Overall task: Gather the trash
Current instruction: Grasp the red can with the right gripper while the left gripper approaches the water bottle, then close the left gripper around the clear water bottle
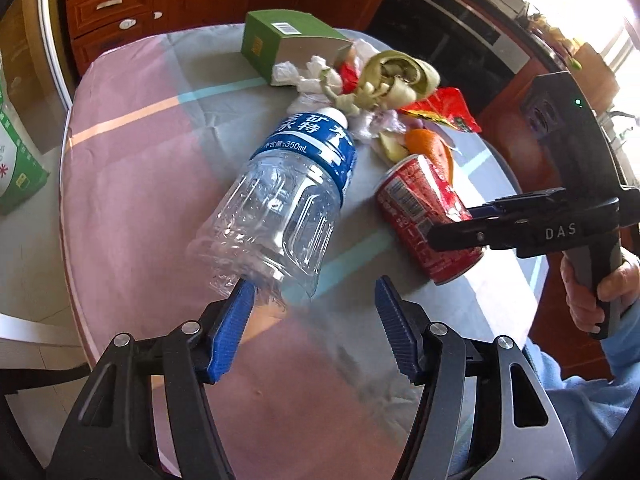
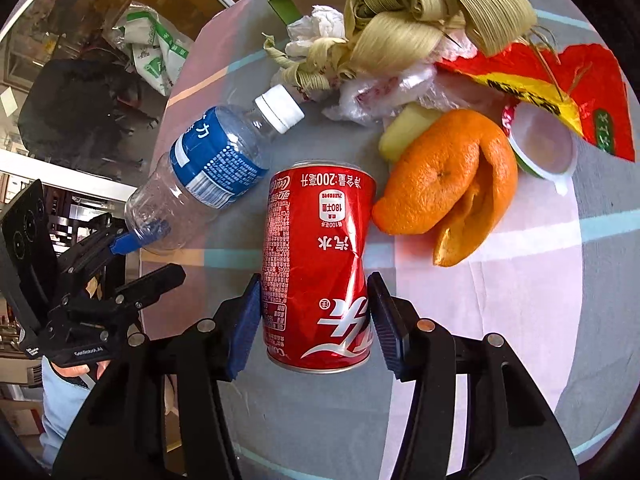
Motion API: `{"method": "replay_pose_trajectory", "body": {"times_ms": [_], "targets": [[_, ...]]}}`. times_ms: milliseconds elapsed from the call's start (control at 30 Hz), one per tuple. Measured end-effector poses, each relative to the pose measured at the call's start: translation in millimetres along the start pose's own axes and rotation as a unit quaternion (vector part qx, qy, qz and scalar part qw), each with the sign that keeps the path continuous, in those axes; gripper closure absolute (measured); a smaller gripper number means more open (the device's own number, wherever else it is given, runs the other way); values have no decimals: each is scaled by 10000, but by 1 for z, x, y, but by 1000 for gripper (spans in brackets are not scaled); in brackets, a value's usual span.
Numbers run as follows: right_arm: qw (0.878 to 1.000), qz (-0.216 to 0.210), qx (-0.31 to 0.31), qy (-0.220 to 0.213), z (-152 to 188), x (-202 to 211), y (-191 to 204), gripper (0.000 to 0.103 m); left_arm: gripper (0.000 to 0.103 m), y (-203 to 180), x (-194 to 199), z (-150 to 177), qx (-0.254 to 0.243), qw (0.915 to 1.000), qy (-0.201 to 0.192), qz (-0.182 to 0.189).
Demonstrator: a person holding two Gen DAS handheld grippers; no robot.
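Note:
A clear plastic water bottle with a blue label lies on the round table, cap pointing away. My left gripper is open at the bottle's base, its left pad touching the base. A dented red soda can lies on its side. My right gripper has a pad against each side of the can, shut on it; it also shows in the left wrist view. The bottle shows in the right wrist view with the left gripper at its base.
Beyond the can lie an orange peel, dried corn husks, crumpled tissue, clear plastic wrap, a red wrapper, a small plastic cup and a green box. The table cloth ends at the round edge on the left.

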State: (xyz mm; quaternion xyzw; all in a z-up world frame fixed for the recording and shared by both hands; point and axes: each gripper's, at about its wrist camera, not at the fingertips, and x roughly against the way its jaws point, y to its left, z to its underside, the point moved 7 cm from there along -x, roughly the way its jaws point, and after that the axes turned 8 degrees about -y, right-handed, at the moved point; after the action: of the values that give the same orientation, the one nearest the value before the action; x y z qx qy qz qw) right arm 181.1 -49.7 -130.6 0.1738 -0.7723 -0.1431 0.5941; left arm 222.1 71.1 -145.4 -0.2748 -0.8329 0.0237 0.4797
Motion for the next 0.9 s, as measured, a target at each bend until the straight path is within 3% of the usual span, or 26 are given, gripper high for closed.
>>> {"method": "replay_pose_trajectory", "body": {"times_ms": [167, 233, 300, 367, 500, 667, 767, 833, 867, 900], "targets": [[9999, -85, -67, 31, 15, 11, -13, 53, 32, -13, 14, 10, -74, 9996, 0, -283], [9999, -127, -74, 40, 18, 13, -18, 53, 25, -8, 24, 11, -23, 9986, -42, -518], [9998, -174, -106, 56, 22, 17, -22, 53, 10, -1, 33, 7, 11, 9972, -147, -727], [9997, -207, -118, 39, 24, 20, -24, 53, 6, 4, 36, -2, 31, 9956, -209, -913], [9993, -273, -231, -56, 21, 26, -29, 53, 4, -1, 14, -22, -23, 9965, -57, -833], [9987, -332, -342, -172, 26, 40, -41, 53, 4, -3, -30, -28, -169, 9939, 474, -983], [9981, -376, -421, -235, 27, 48, -49, 53, 5, 3, -43, -28, -57, 9927, 579, -1056], [9977, -401, -475, -259, 28, 52, -57, 53, 13, 5, -46, -27, 9, 9925, 596, -1068], [9975, -412, -508, -271, 29, 53, -60, 53, 28, 5, -47, -25, -2, 9915, 621, -1142], [9973, -423, -530, -279, 29, 54, -63, 53, 33, 5, -47, -23, 11, 9905, 666, -1203]]}}
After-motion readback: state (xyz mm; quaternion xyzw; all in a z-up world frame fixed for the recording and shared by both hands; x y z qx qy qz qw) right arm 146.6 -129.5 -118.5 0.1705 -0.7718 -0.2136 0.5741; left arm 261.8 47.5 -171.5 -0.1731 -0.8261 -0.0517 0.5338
